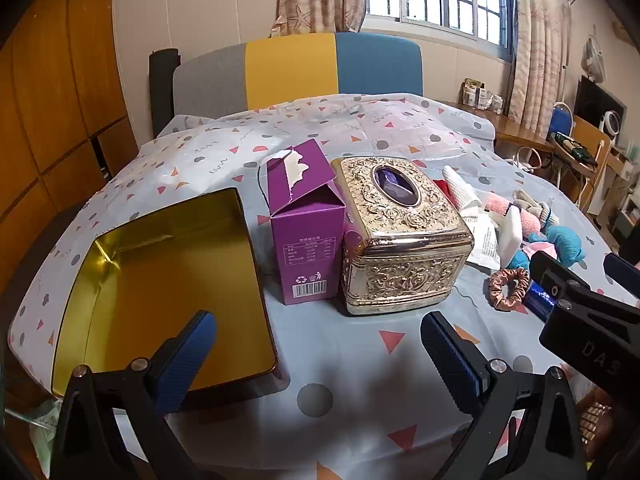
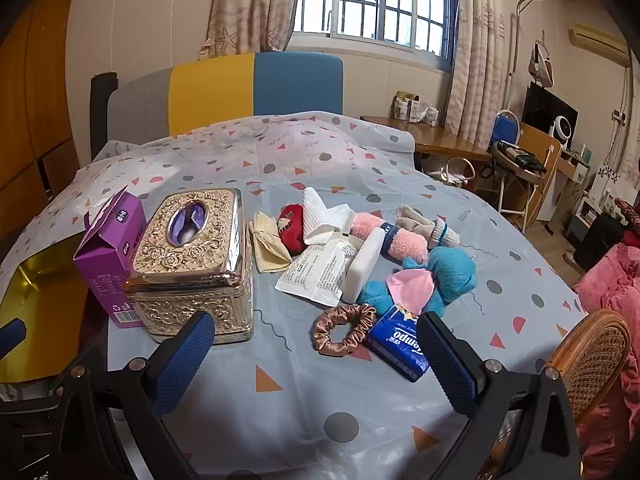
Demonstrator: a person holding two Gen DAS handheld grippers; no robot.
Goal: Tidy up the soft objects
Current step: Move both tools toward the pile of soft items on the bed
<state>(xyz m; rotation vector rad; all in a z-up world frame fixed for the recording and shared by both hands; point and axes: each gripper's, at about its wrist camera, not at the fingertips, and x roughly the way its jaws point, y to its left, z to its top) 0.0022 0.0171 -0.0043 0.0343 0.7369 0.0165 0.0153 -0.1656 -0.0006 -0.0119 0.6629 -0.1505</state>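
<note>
A pile of soft things lies on the table's right: a pink-brown scrunchie (image 2: 343, 330), a blue tissue pack (image 2: 400, 340), a blue plush (image 2: 452, 276), a pink roll (image 2: 394, 238), a white sponge (image 2: 362, 268), a white cloth (image 2: 320, 214), a red plush (image 2: 291, 227) and grey socks (image 2: 428, 226). An open gold tin (image 1: 168, 296) sits at the left. My left gripper (image 1: 318, 354) is open and empty above the cloth in front of the tin. My right gripper (image 2: 316, 358) is open and empty, just short of the scrunchie (image 1: 508, 288).
An ornate silver tissue box (image 1: 400, 236) and an open purple carton (image 1: 306, 232) stand between tin and pile. A white packet (image 2: 316, 276) lies in the pile. A patterned tablecloth (image 2: 304, 408) covers the table. A wicker chair (image 2: 592, 352) is at the right, a colourful chair (image 1: 296, 68) behind.
</note>
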